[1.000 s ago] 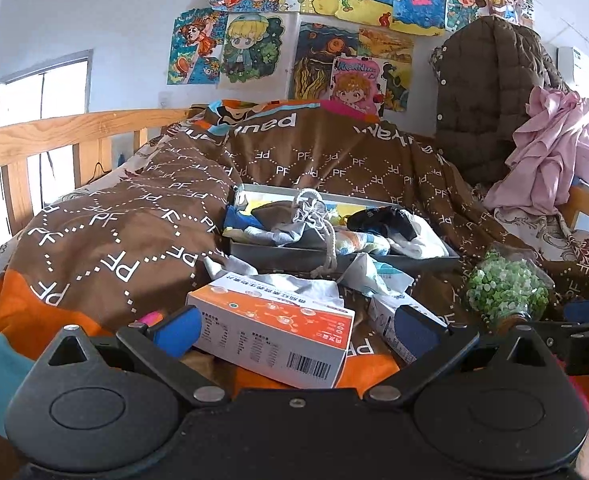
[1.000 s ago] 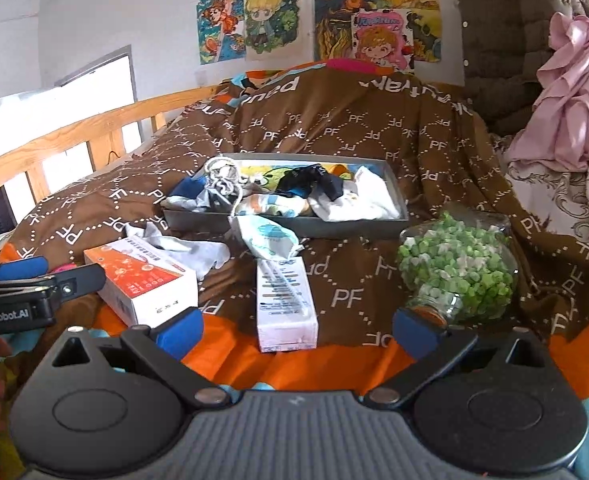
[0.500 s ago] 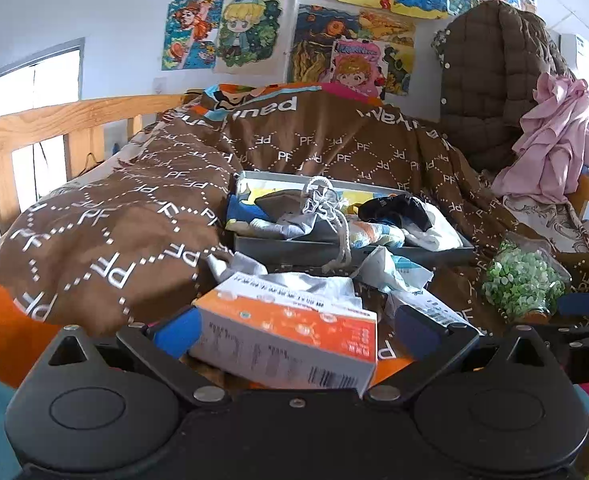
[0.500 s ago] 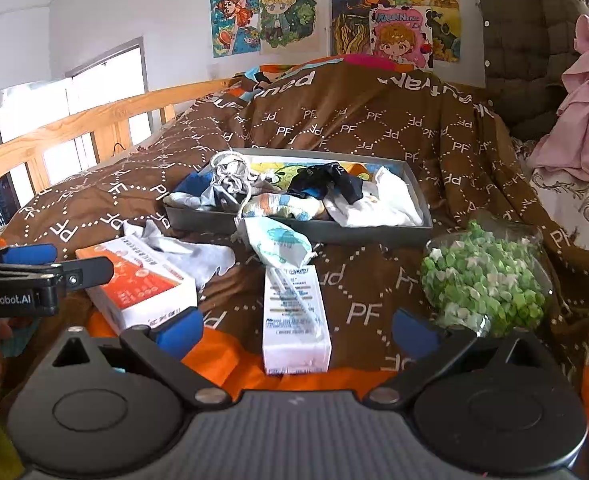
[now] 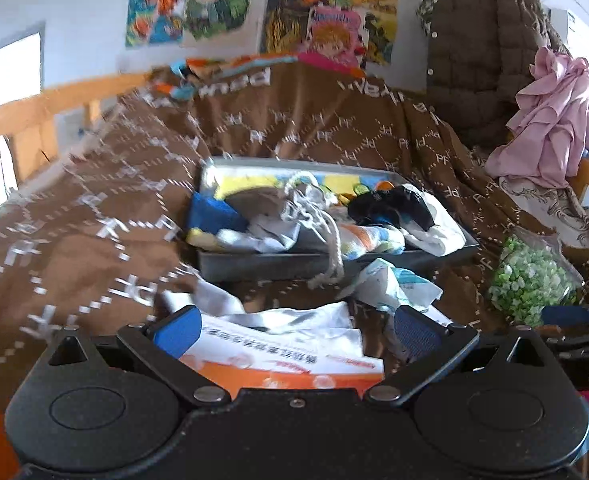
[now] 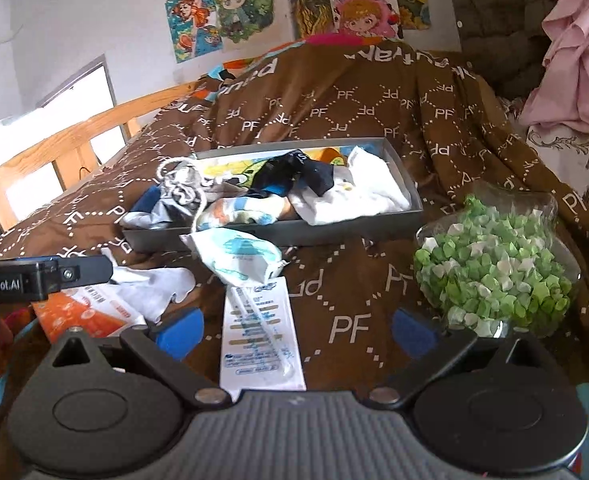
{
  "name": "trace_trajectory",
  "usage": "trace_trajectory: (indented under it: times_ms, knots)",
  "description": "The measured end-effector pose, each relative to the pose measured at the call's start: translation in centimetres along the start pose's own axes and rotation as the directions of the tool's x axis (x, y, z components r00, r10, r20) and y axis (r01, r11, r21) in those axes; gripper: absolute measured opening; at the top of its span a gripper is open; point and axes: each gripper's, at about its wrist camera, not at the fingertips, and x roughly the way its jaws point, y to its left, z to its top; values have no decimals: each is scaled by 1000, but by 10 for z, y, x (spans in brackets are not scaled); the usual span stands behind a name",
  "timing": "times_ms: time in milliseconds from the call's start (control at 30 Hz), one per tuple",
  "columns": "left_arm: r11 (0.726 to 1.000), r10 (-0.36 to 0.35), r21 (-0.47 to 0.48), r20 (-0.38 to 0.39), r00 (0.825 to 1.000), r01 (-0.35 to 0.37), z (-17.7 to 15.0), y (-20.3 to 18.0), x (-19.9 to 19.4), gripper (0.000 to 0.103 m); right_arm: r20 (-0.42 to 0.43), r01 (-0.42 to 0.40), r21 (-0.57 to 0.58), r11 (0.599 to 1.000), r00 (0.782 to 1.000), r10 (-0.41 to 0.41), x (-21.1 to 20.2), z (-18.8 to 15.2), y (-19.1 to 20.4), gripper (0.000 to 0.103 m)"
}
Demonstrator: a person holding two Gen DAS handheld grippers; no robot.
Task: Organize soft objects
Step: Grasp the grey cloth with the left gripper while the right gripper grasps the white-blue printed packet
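A grey tray [image 5: 254, 266] [image 6: 408, 190] on the brown blanket holds socks and cloths, with a white cord hanging over its front wall. A loose white cloth [image 5: 294, 322] [image 6: 154, 286] lies on an orange box [image 5: 278, 372] [image 6: 82, 316] in front of the tray. My left gripper [image 5: 294, 330] is open, its blue pads either side of the cloth and box. My right gripper [image 6: 296, 334] is open above a white carton [image 6: 260, 340]. A crumpled white-and-teal packet [image 5: 390, 286] [image 6: 238, 254] lies just before the tray.
A clear bag of green and white paper stars [image 5: 530, 280] [image 6: 494, 268] sits at the right. A wooden bed rail [image 6: 54, 148] runs along the left. A brown jacket [image 5: 486, 68] and pink garment [image 5: 554, 120] hang at the back right.
Both grippers have moved forward towards the tray. The left gripper now straddles the orange box and white cloth; the right one has closed in over the white carton.
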Motion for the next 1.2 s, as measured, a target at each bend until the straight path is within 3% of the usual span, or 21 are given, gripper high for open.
trace_trajectory:
  times_ms: [100, 300, 400, 667, 767, 833, 933, 1200]
  knots:
    - [1000, -16, -1, -28, 999, 16, 5, -2, 16, 102, 15, 4, -13, 1000, 1000, -4, 8, 2, -1, 103]
    - [995, 0, 98, -111, 994, 11, 19, -10, 43, 102, 13, 16, -56, 998, 1000, -15, 33, 6, -1, 103]
    - [992, 3, 123, -198, 980, 22, 27, -8, 60, 102, 11, -21, -72, 997, 1000, 21, 39, 9, 2, 103]
    - [992, -20, 113, -311, 950, 58, 36, 1, 93, 99, 22, -62, -173, 983, 998, 67, 66, 17, 8, 101]
    - [986, -81, 104, -397, 914, 132, 35, 1, 103, 98, 12, -89, -179, 980, 996, 92, 75, 18, 8, 98]
    - [982, -80, 120, -434, 897, 145, 32, 1, 107, 97, 9, -106, -185, 977, 994, 110, 80, 19, 9, 96]
    - [974, -62, 166, -452, 890, 152, 29, 0, 110, 94, 3, -127, -195, 972, 991, 130, 86, 21, 11, 93]
    - [976, -16, 180, -490, 872, 119, 31, 0, 121, 81, 3, -174, -232, 957, 984, 179, 95, 27, 21, 82]
